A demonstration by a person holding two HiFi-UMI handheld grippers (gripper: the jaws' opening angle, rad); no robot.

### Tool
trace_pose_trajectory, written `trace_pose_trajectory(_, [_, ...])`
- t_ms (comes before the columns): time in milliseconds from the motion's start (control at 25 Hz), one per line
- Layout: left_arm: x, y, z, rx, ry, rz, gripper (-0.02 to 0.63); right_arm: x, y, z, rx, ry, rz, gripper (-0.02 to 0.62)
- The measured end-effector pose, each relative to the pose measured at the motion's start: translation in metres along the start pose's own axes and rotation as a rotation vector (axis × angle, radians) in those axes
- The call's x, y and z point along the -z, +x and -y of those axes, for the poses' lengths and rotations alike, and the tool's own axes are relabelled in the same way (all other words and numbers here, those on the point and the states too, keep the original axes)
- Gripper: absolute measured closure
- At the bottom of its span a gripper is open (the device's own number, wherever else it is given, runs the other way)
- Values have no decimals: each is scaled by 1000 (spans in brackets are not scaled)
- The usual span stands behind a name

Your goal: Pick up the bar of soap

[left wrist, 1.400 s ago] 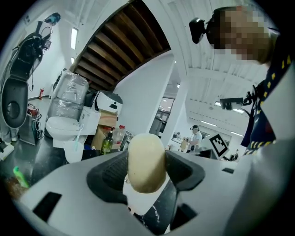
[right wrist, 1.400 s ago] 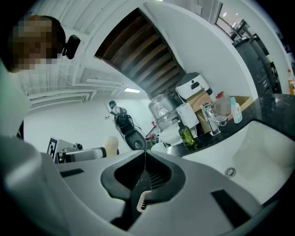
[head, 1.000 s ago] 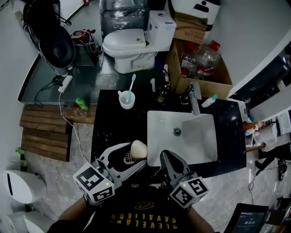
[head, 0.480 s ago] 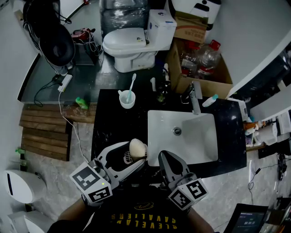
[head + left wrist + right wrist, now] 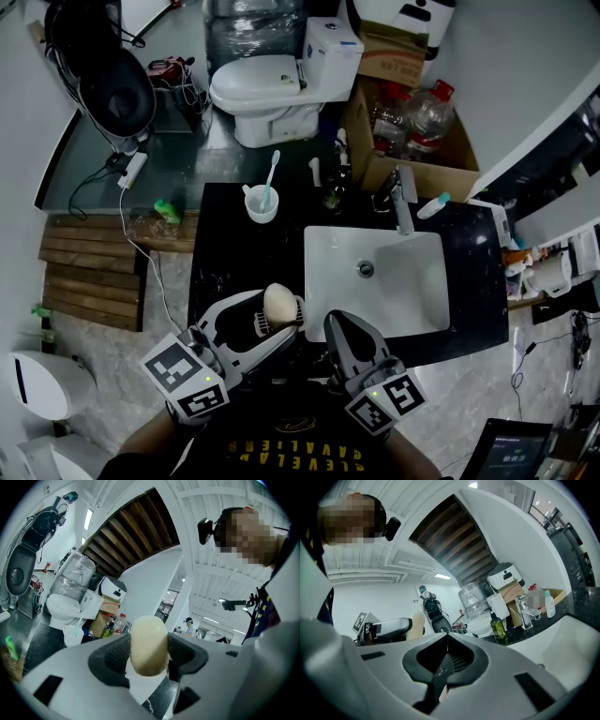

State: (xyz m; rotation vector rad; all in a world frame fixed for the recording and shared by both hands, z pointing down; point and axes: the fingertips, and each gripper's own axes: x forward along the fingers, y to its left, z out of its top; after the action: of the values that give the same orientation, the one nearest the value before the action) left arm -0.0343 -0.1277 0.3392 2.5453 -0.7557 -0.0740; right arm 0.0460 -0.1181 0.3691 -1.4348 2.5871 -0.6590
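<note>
Now my left gripper (image 5: 278, 319) clamps the bar of soap (image 5: 149, 644), long axis upright; my right gripper (image 5: 339, 324), clenched empty, hangs alongside.

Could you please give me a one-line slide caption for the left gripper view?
The left claw holds a pale bar of soap upright, with the toilet in the background.
</note>
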Motion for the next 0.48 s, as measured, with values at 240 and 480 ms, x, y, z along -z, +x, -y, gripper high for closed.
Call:
trace_pose_trajectory(240, [-1,-2,-2,-7,-2,0,339,-2,1,-1,-1,9,4,578])
trace_pose_trajectory(480, [2,-2,-3,-11,-1,-3,339,1,1,-1,-2,4,-1,578])
